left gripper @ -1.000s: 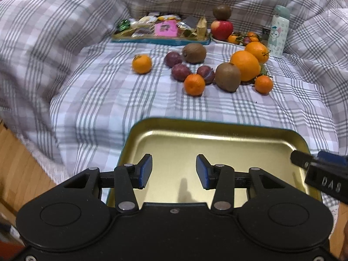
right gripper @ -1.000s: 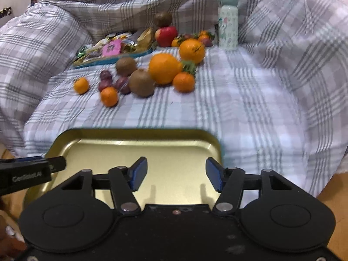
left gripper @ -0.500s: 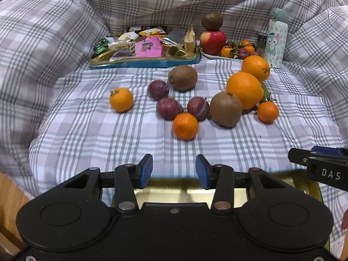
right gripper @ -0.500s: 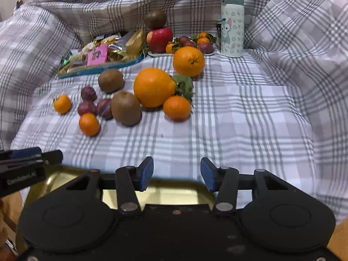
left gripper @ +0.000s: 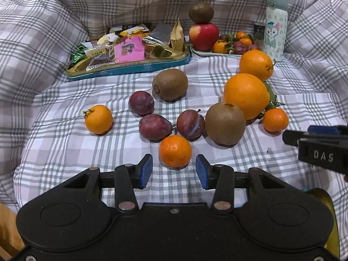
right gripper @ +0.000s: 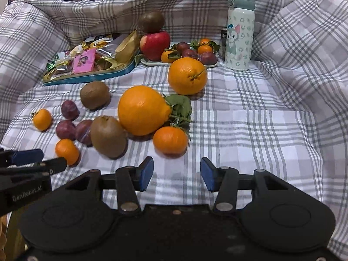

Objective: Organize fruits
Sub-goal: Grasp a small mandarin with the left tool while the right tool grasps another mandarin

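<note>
Jaws apart, empty, over plaid cloth [left gripper: 65,152] strewn with fruit.

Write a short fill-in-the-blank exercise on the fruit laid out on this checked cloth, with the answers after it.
1. The kiwi at the back is stacked on a red ____.
2. Loose on the cloth, outside the plate, lie ____ plums.
3. The snack packets fill a tray with a ____ rim.
4. The fruit nearest the left gripper is a ____.

Answers: apple; three; blue; mandarin
</note>
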### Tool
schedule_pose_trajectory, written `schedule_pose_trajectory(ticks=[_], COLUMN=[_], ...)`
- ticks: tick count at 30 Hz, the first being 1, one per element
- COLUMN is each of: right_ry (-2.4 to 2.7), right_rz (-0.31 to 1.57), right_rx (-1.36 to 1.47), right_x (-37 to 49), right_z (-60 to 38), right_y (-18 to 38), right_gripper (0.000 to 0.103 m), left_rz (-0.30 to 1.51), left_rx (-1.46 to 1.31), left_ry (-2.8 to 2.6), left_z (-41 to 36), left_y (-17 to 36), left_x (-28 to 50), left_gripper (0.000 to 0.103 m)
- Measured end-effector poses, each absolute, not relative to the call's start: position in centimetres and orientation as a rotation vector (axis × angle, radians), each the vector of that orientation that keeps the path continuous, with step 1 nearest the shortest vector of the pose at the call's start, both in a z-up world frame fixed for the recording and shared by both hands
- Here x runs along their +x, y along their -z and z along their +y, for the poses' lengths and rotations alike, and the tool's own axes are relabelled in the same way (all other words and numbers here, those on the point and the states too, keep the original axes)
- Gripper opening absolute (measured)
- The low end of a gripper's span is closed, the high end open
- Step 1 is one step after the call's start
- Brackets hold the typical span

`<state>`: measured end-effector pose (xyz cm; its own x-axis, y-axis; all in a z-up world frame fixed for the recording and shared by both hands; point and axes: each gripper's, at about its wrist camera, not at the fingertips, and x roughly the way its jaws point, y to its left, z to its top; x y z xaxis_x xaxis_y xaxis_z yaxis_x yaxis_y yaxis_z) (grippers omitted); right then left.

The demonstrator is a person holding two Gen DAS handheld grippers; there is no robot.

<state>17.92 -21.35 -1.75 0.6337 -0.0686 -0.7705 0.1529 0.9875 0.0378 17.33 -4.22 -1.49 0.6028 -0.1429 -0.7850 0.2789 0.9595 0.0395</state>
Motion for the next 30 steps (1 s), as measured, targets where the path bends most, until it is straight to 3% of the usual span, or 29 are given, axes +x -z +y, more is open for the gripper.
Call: schedule_pose_trajectory(ticks=[24,30], right_ry=[0.117,0.111], right_rz=[0.906,0.911], right_rx=[0.11,0.115], right_x=[22.4,22.5], right_z=[-21.2,-21.2], right_y=[4.2,4.3], right_gripper=[0.051,0.046], left_rz=[0.938,0.923], left_rx=[0.129,0.125], left_ry=[0.235,0.238], left_z=[-4.5,-4.5], left_y=[3.2,3.4], left_x=[20.1,20.6], left_gripper=[0.052,0.049])
